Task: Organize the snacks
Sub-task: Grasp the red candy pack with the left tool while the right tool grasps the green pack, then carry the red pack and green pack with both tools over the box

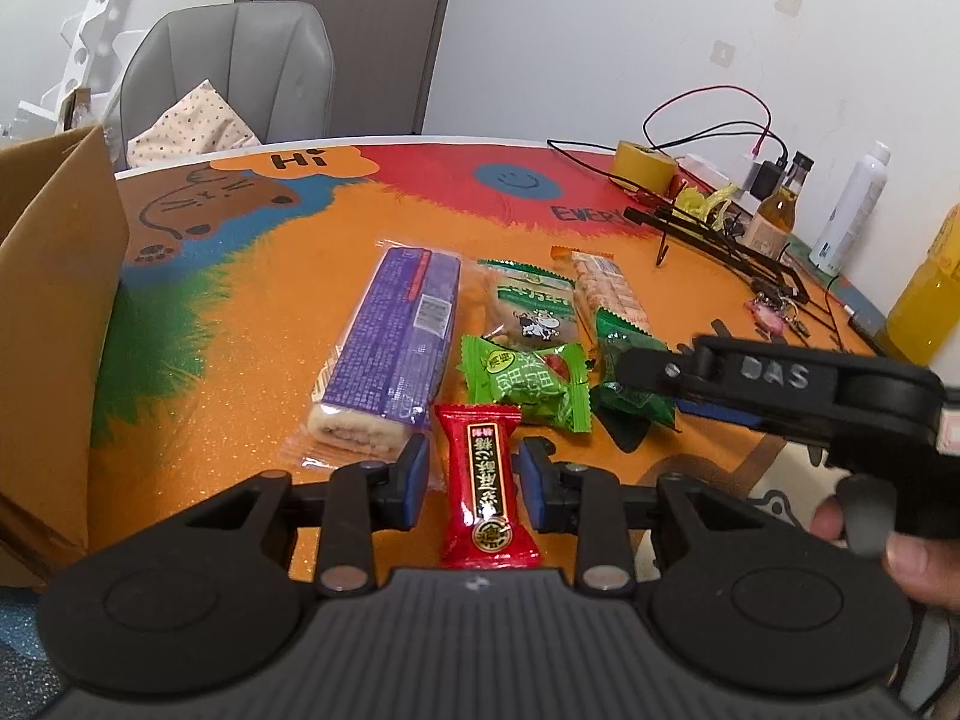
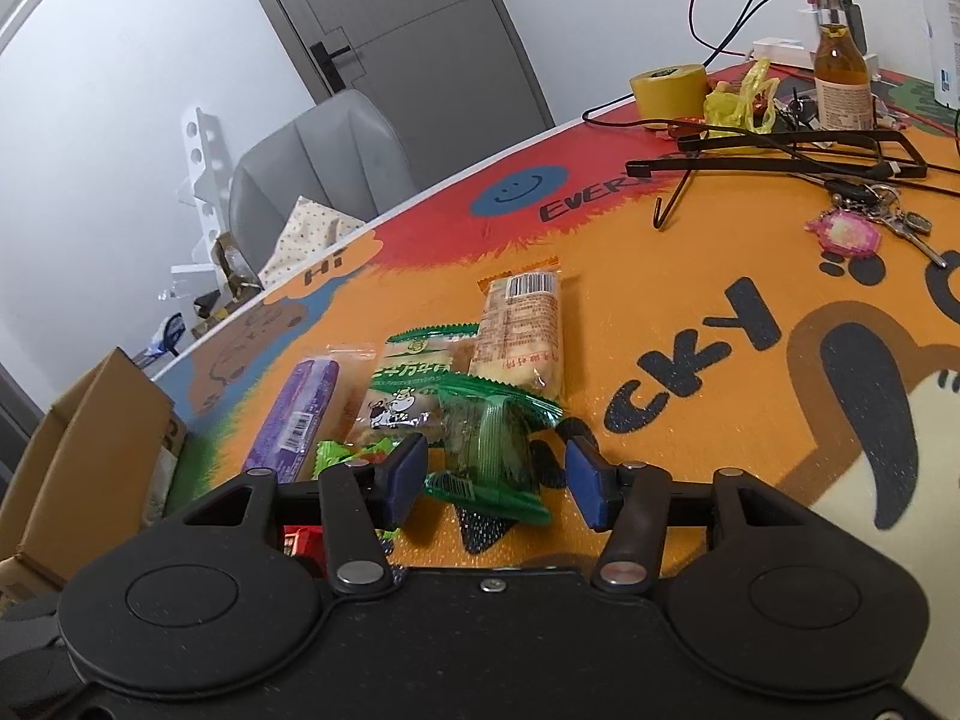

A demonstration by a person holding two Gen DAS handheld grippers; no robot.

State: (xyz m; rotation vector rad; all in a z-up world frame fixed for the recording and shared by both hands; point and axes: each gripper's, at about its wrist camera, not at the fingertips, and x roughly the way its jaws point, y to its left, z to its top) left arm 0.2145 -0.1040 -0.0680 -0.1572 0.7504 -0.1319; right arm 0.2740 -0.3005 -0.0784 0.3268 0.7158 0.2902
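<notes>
Several snacks lie on the colourful table. My left gripper is open, its fingers either side of a red candy packet without gripping it. Beyond lie a purple wafer bar, a light green candy, a cow-print packet and an orange biscuit pack. My right gripper is open around a dark green packet, which also shows in the left wrist view. The right gripper's body shows in the left wrist view.
An open cardboard box stands at the table's left edge, also in the right wrist view. At the far right are yellow tape, cables, a brown bottle, a black rack and keys. A grey chair stands behind.
</notes>
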